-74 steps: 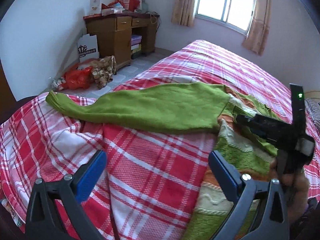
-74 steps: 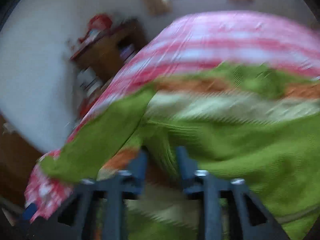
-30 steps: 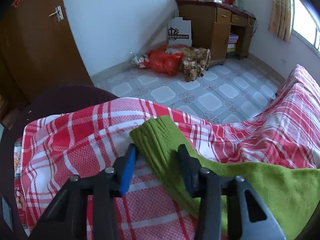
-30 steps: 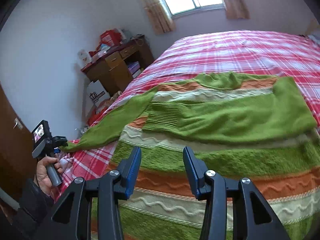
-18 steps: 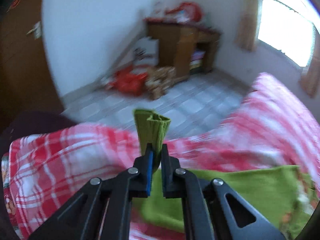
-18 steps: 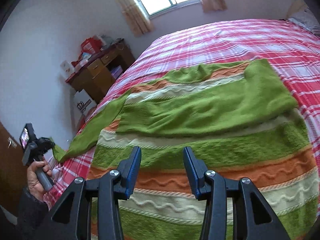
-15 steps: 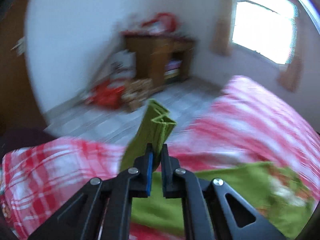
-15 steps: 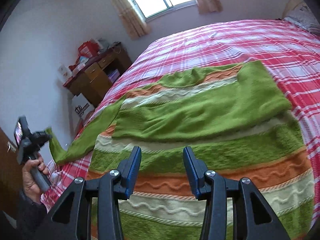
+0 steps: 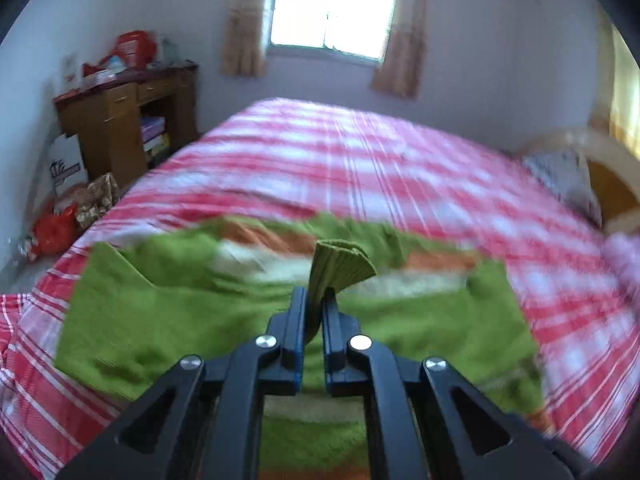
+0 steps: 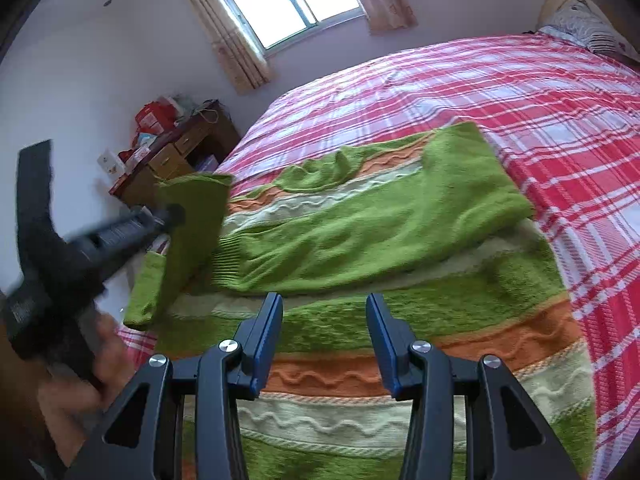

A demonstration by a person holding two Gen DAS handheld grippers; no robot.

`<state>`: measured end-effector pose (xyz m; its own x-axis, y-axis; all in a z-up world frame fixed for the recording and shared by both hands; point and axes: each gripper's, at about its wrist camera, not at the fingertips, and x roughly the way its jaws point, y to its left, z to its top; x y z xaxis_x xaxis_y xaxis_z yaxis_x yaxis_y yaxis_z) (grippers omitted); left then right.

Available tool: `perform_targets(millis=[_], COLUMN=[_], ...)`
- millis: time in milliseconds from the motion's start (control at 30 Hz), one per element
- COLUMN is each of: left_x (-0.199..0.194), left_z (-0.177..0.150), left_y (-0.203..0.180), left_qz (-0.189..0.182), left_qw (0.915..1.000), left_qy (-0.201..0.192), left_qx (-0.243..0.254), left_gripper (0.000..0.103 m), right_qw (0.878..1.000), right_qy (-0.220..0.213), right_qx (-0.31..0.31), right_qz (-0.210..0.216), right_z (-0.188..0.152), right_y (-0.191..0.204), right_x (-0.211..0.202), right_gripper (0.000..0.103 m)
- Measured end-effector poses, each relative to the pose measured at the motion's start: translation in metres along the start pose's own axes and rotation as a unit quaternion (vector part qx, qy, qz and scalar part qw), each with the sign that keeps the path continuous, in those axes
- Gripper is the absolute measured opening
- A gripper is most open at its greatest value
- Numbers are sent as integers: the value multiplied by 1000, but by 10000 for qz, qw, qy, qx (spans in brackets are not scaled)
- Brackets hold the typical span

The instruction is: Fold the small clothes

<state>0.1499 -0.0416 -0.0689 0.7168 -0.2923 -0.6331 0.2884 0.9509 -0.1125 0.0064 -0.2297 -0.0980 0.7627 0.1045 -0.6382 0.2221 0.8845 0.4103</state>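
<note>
The left gripper is clamped on the cuff of the green sweater, which lies spread on the plaid bed, one sleeve already folded across its chest. The right gripper hangs above the striped hem with its jaws apart, holding nothing. To my eye this sleeve should be carried flat across the body and laid over the first one, cuff kept taut, released only once it rests square. The box by the desk bears print, too blurred to read.

No lettering is legible; the white box bears an unreadable dark logo
</note>
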Motion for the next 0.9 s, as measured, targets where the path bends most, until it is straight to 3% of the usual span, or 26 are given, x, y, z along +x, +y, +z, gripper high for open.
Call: perform_targets(millis=[67,100,133,200,267,367,533,633,700,800,900], left_x=[6,8,8,-7,-23,-35,-28,-23,-22,-21,-21], left_z=[-16,-20,-25,-42,-54,-71,-98,-103,-102,-105,-105], left_y=[-3,-1,1,17,39,70,95,92,90,93,91], left_qz=[-1,-36,-61,-20,263,541,849,958,955,858,798], left_qw=[9995,9989,9981,9986,9988,9962,9921,9917,9916,9918,9928], left_qy=[271,437,595,527,357,308,324,187,155,139,128], left_qx=[134,137,114,-75,-211,-608,-868,-843,-854,-935,-888], left_gripper=[12,27,52,72,76,77,77,77,78,85,91], right_qw=[10000,9999,9999,9992,9974,9943,9932,9891,9876,9833,9818], right_qy=[32,62,101,189,213,174,694,1048,865,861,673], right_qx=[6,16,62,308,493,423,-514,-868,-1296,-1605,-1775], right_qz=[-56,-77,-83,180,485,966,778,567,171,-29,-55], right_z=[0,1,3,11,21,40,44,30,23,24,37], right_y=[-5,-8,-11,-19,-21,-8,39,58,72,85,95], right_x=[0,0,2,4,7,20,88,125,132,135,124], right_gripper=[45,45,46,61,67,67,65,49,30,8,4])
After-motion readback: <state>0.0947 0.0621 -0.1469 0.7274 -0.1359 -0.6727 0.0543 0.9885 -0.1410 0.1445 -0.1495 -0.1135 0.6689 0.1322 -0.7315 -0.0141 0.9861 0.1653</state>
